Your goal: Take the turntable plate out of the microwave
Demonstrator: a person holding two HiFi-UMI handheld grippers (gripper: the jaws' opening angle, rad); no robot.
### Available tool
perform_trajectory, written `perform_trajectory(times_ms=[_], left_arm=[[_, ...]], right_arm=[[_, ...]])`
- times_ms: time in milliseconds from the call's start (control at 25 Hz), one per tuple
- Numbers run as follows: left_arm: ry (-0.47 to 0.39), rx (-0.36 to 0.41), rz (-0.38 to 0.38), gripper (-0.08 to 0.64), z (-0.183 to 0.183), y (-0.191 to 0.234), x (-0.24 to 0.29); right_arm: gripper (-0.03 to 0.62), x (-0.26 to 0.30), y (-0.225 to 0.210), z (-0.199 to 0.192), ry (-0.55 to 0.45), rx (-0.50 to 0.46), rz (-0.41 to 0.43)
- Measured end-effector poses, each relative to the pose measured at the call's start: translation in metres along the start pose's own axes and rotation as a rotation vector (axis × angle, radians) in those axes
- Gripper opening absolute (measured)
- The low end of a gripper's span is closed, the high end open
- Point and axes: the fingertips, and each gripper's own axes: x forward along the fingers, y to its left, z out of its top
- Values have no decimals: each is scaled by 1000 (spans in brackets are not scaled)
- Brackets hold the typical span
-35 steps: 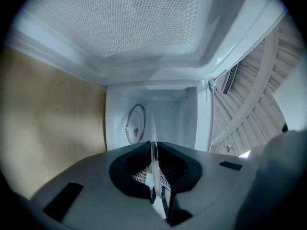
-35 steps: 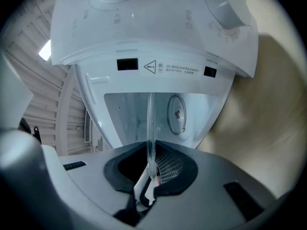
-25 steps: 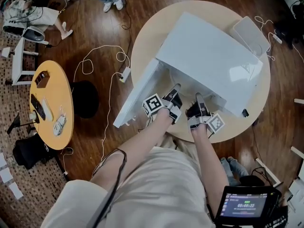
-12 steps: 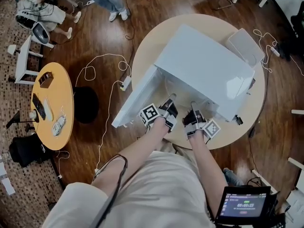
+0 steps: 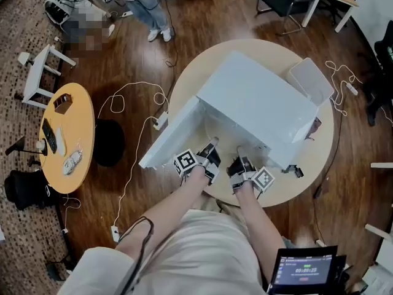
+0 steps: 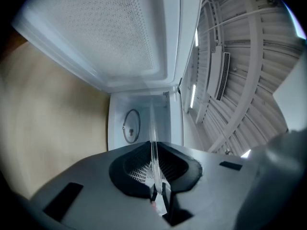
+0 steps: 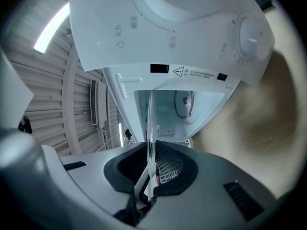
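The door (image 5: 171,134) hangs open on the left, close to the left gripper (image 5: 212,146), so a swing that way could knock the plate (image 6: 153,128) against it. The left gripper has its jaws nearly together, pinching the plate's rim. The hold is narrow and on slick glass, so I judge a slip likely if the wrist tips. The plate sits at the mouth of the microwave (image 5: 258,97), spanning from one gripper to the other. How much of it is inside the cavity (image 7: 165,109) I cannot tell. Hands drawing back unevenly would twist the glass and pry it out of one pinch. The right gripper (image 5: 241,153) is likewise almost closed on the rim, beside the panel (image 7: 168,28), and drifting that way could clip the front frame. A drop past the table (image 5: 190,82) onto the floor (image 5: 123,54) would probably shatter the plate

The door is flat and white, with a fine dotted screen on its inner face. The pads (image 6: 134,166) are black with a pale grid texture. The plate is clear glass, a disc seen edge-on as a thin bright line. The microwave is a glossy white box with a round dial (image 7: 252,37) on the panel. The table has a round, matte tan top, and the floor is dark wood planks
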Motion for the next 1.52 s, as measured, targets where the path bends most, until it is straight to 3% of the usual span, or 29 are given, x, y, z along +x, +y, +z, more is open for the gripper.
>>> perform_trajectory(times_ms=[280,560,680,1520], left_arm=[[-51,-4,17,31,-7,-7,-17],[-37,0,16,31,-10,-9,-27],[-17,-4,-8,31,-9,-14,-28],[140,-12,15,31,-8,-7,-59]], right_arm=[[37,-7,14,-5,44,0,26],[37,-14,16,-11,52,-17,23],[37,-15,20,-14,43,-10,29],[37,-37,19,-53,-72,-8,1]])
